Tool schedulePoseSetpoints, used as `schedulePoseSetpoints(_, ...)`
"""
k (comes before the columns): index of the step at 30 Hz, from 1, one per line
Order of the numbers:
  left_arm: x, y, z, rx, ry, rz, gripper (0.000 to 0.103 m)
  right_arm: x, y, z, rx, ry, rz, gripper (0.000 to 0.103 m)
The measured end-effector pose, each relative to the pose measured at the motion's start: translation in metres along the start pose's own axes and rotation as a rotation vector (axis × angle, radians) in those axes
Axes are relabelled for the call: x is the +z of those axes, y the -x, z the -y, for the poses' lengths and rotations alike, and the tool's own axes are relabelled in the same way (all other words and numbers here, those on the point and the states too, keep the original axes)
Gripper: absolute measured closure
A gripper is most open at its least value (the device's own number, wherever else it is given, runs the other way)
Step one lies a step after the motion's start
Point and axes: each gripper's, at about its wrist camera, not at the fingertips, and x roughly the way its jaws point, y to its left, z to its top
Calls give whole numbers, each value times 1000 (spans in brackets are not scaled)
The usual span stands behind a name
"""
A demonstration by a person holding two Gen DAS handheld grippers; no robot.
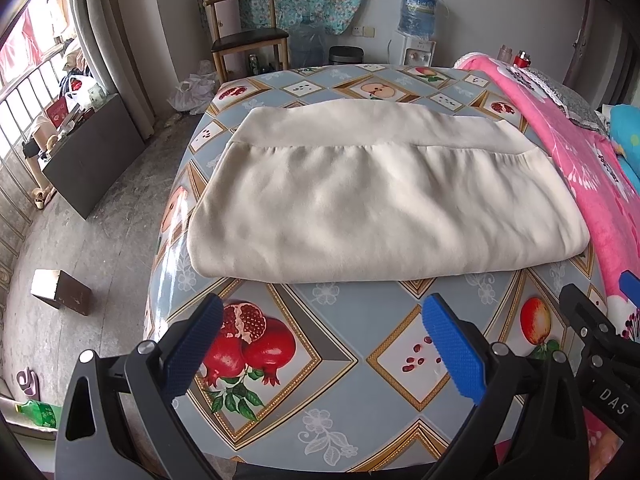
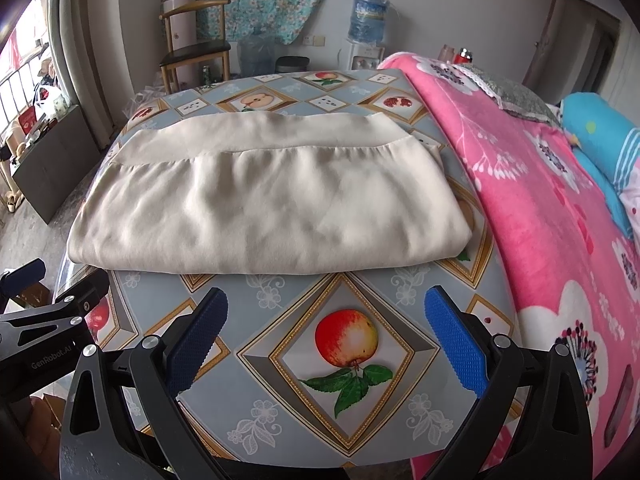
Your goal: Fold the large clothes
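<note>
I see a table (image 1: 352,392) covered with a grey-blue oilcloth printed with framed fruit: pomegranates, apples, seeds. A cream garment (image 1: 372,200), folded into a wide rectangle, lies flat across the far half, its banded edge away from me. A pink floral blanket (image 2: 532,208) lies along the table's right side, just beside the garment's right end.

Home bedroom: pink blanket (image 2: 540,208) on bed, wooden chair (image 1: 248,36), water dispenser (image 1: 416,32).
</note>
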Motion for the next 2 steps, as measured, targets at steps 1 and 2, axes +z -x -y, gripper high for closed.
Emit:
schedulePoseSetpoints(1, 0, 0, 0, -1, -1, -1, 5, 0, 0, 1, -2, -2, 1, 7)
schedulePoseSetpoints(2, 0, -1, 0, -3, -1, -2, 5, -1, -1, 0, -6, -5, 1, 7)
